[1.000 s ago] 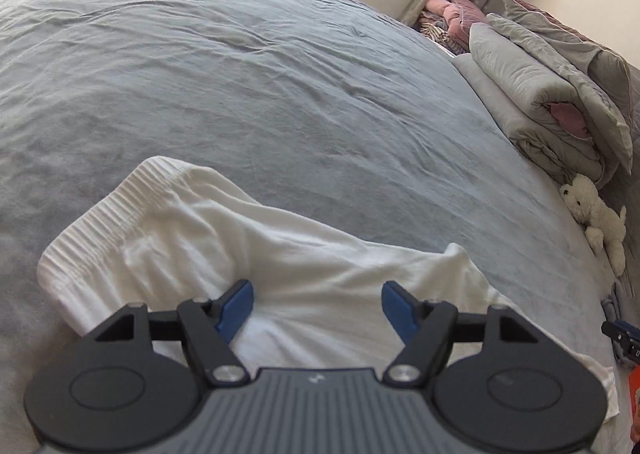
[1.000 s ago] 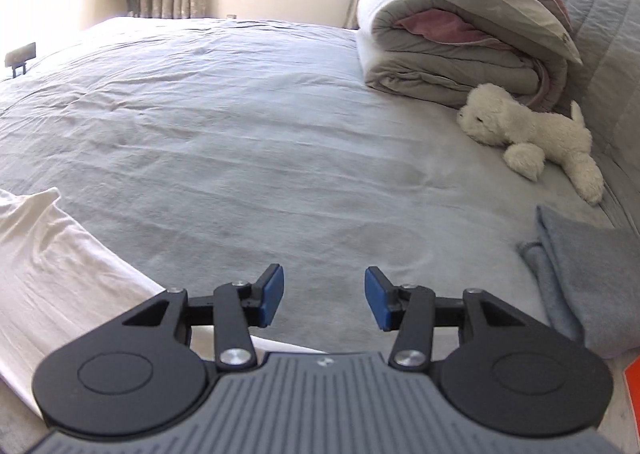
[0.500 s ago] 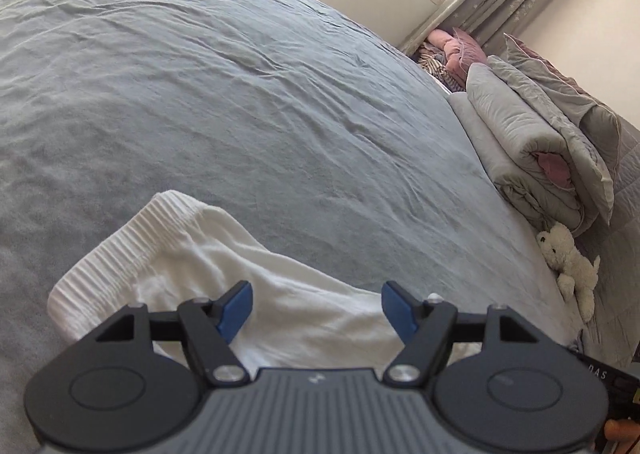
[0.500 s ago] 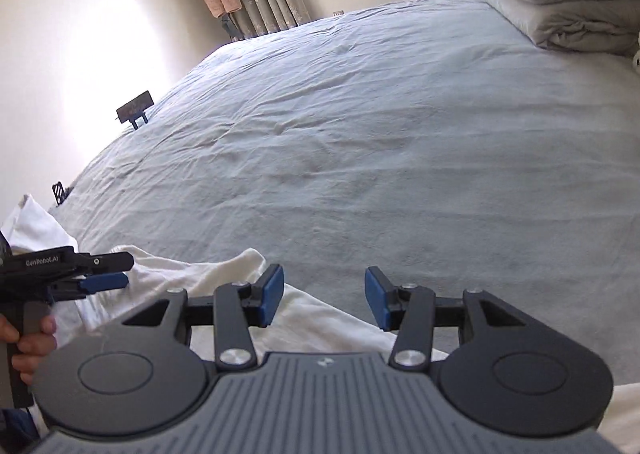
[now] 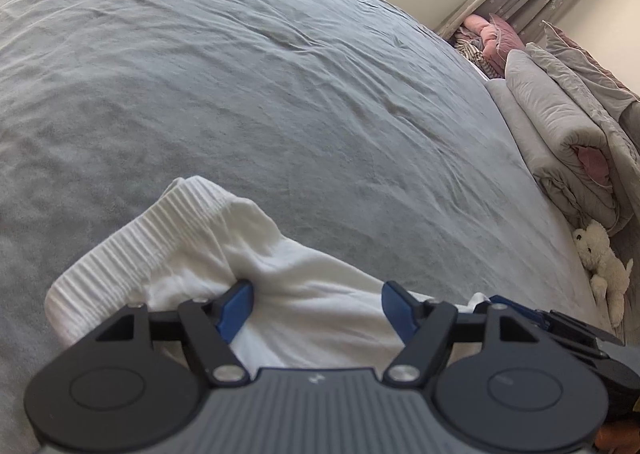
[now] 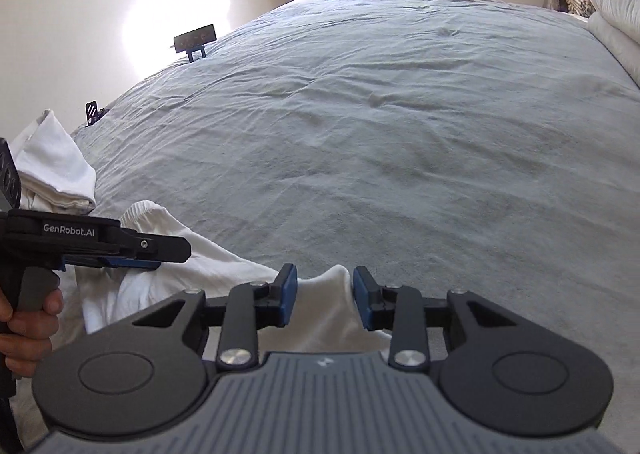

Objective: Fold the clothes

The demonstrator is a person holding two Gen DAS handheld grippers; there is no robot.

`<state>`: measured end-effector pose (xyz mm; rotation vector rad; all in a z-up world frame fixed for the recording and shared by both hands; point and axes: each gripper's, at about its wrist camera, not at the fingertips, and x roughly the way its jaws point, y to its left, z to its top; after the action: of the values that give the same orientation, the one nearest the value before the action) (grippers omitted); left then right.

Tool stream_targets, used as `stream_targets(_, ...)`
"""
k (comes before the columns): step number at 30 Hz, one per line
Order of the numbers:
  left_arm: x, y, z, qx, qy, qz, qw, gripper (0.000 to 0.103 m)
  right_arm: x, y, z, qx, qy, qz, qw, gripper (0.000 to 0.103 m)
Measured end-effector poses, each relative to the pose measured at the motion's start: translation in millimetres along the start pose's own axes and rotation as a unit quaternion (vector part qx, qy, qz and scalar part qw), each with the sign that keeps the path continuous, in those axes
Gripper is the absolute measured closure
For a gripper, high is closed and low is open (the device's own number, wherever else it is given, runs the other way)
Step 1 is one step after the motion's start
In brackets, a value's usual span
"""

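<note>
The grey bed point(image 5: 280, 94) fills both frames; the white garment point(image 5: 248, 278) lies rumpled at lower centre, ribbed band toward lower left, long axis running left to right. The left tool point(image 5: 316, 306) gapes wide over it, holding nothing. The right tool point(image 6: 325, 298) is half open, a cloth peak standing between its pads, seemingly ungripped. Pinching both ends evenly should keep any fold square.
</note>
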<state>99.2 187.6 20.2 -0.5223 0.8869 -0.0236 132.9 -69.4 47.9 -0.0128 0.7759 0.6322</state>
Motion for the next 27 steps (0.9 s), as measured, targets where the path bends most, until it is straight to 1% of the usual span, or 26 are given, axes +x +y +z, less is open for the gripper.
stream_targets(2,0.7,-1.1,0.4,0.008,0.001,0.004,1.0000,0.030,-12.0,7.4,-5.3,-0.015,-0.010,0.013,1.000,0.067)
stream_targets(3,1.1,-2.1,0.3,0.013,0.002,0.006,0.9999,0.030,-14.1,9.4,-7.9,-0.020,-0.011,0.021,1.000,0.070)
stream_targets(4,1.2,-3.0,-0.1,0.018,0.001,0.008,0.9998,0.030,-12.1,11.6,-9.3,-0.025,-0.007,0.019,0.999,0.073)
stream_targets(8,1.4,-7.5,-3.0,0.035,-0.001,0.016,0.9992,0.029,-14.2,19.1,-19.9,-0.043,0.003,0.015,0.999,0.073)
stream_targets(12,3.7,-11.2,-4.4,0.049,-0.002,0.021,0.9986,0.027,-7.4,24.3,-35.3,-0.052,0.036,0.039,0.997,0.073)
stream_targets(14,4.3,-12.9,-5.2,0.056,-0.004,0.024,0.9982,0.026,-3.1,26.3,-37.2,-0.062,0.040,0.026,0.997,0.073)
stream_targets(15,4.4,-13.4,-5.2,0.057,-0.004,0.025,0.9980,0.026,-6.6,26.3,-35.1,-0.060,0.033,0.022,0.997,0.073)
stream_targets(16,4.5,-13.8,-5.2,0.059,-0.004,0.026,0.9979,0.026,-11.9,24.6,-29.2,-0.058,0.018,0.020,0.998,0.073)
stream_targets(17,4.4,-13.4,-5.0,0.057,-0.004,0.025,0.9981,0.026,-19.9,21.0,-21.3,-0.053,-0.005,0.019,0.998,0.073)
stream_targets(18,4.4,-13.0,-4.7,0.055,-0.004,0.024,0.9982,0.026,-27.2,14.8,-12.6,-0.041,-0.026,0.016,0.999,0.068)
stream_targets(19,4.4,-12.7,-4.4,0.054,-0.004,0.024,0.9983,0.026,-30.9,4.2,-5.5,-0.024,-0.034,0.011,0.999,0.065)
stream_targets(20,4.5,-12.7,-4.2,0.054,-0.004,0.023,0.9983,0.026,-34.2,-6.3,1.3,-0.007,-0.041,0.006,0.999,0.065)
stream_targets(23,4.8,-12.7,-3.8,0.055,-0.004,0.023,0.9982,0.026,-23.2,-31.3,0.3,0.033,-0.021,-0.005,0.999,0.065)
stream_targets(27,4.9,-12.8,-3.7,0.055,-0.004,0.024,0.9982,0.026,-7.8,-65.0,-6.9,0.091,0.001,-0.022,0.996,0.065)
